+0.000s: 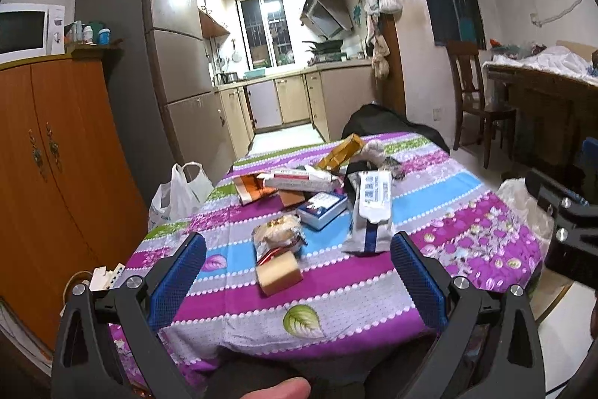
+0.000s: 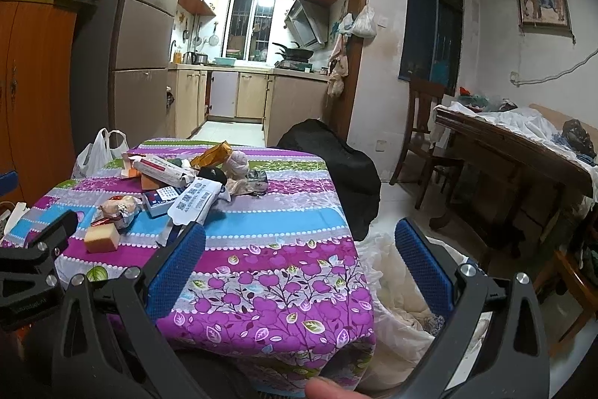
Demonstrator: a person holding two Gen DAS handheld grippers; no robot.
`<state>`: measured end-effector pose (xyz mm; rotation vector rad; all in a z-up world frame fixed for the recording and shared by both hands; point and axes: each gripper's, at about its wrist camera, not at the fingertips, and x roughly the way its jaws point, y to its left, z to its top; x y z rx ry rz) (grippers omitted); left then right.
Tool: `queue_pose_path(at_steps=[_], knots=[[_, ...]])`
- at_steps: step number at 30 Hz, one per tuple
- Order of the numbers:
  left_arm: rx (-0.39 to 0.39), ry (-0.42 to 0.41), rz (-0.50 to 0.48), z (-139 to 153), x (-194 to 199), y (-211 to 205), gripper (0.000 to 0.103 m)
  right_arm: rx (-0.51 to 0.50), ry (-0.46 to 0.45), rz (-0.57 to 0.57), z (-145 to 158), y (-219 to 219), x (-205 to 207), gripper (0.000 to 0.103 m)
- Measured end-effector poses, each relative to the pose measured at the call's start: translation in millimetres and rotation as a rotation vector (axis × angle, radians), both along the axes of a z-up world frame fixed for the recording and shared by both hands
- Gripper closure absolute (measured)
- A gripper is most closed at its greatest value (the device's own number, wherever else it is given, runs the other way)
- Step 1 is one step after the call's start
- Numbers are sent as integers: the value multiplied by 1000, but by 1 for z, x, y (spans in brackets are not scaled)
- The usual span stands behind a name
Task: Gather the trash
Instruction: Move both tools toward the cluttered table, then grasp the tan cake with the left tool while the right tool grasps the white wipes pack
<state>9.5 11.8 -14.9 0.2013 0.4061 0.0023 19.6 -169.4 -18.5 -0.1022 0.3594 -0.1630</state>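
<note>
Both grippers hang short of the near edge of the table (image 1: 336, 290), which wears a striped floral cloth. The left gripper (image 1: 299, 272) has its blue pads spread wide and empty; the right gripper (image 2: 299, 264) is likewise wide apart with nothing between the fingers, pointed at the table's near right corner.

The trash sits in a loose heap from the middle of the table toward the far edge. Nearest is a tan block (image 1: 279, 272), touching a crumpled clear food wrapper (image 1: 277, 234) behind it. Further in lie a small blue-and-white box (image 1: 322, 209), a white alcohol-wipes pouch (image 1: 372, 212), a long red-and-white carton (image 1: 299, 179) and a gold packet (image 1: 342, 152). A translucent plastic bag (image 2: 396, 287) stands open on the floor just beside the table's right edge, likely the place for the trash.

The pieces overlap, so a grab at one may drag its neighbour off the cloth. The thin wrapper and flat pouch could slip from the pads, and pinching low risks catching the cloth and shifting the whole heap. The bag's limp mouth may fold shut under a drop.
</note>
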Motion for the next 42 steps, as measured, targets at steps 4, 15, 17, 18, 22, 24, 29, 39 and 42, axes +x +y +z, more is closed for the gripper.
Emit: queue_pose_path(at_steps=[4, 15, 17, 18, 22, 24, 29, 39, 42], knots=[[-1, 22, 5, -3, 2, 6, 5, 5, 3, 2, 0, 2, 2, 5], [-62, 102, 57, -16, -9, 34, 5, 111, -7, 31, 4, 4, 0, 5], [-99, 104, 56, -14, -11, 41, 5, 152, -7, 41, 5, 3, 1, 5], [-118, 117, 49, -14, -12, 44, 5, 170, 2, 53, 4, 4, 2, 5], [-150, 123, 34, -11, -18, 51, 5, 180, 56, 80, 3, 13, 8, 5], [-162, 110, 10, -8, -22, 52, 5, 192, 71, 87, 2, 16, 9, 5], [-170, 138, -19, -14, -14, 52, 5, 291, 117, 110, -1, 13, 21, 5], [-115, 169, 134, -22, 40, 116, 5, 374, 285, 91, -29, 12, 52, 5], [-111, 210, 154, -33, 53, 138, 5, 408, 306, 85, -36, 12, 61, 5]])
